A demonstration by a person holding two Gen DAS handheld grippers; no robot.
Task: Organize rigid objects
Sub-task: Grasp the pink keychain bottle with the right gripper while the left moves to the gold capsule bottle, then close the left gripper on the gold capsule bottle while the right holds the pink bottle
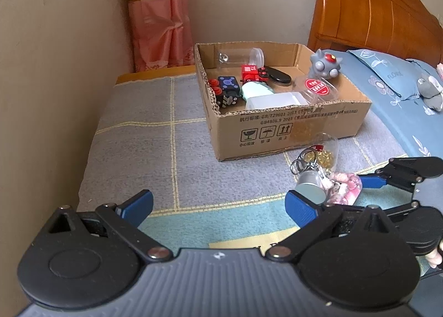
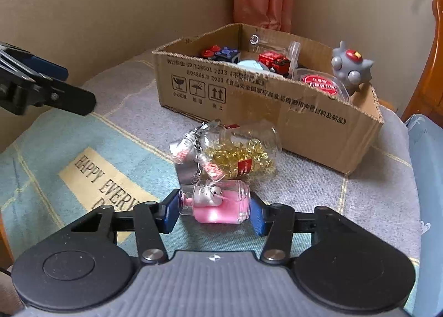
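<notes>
My right gripper (image 2: 212, 213) is shut on a small glass bottle (image 2: 224, 205) of pink sand with a white figure inside, pads pressing its two ends, low over the blanket. Just behind it lie a keychain of tiny bottles (image 2: 193, 151) and a tipped clear jar of yellow beads (image 2: 243, 151). Beyond them stands an open cardboard box (image 2: 277, 115) holding a red toy train (image 2: 274, 61), a red-lidded jar (image 2: 321, 83) and other toys. In the left wrist view my left gripper (image 1: 221, 203) hangs open and empty, left of the pink bottle (image 1: 346, 187).
A grey spiked toy (image 2: 350, 66) perches on the box's far right corner. The blanket (image 1: 138, 137) lies against a beige wall on the left. A blue pillow (image 1: 387, 79), a wooden headboard (image 1: 373, 7) and a pink curtain (image 1: 160, 26) stand behind.
</notes>
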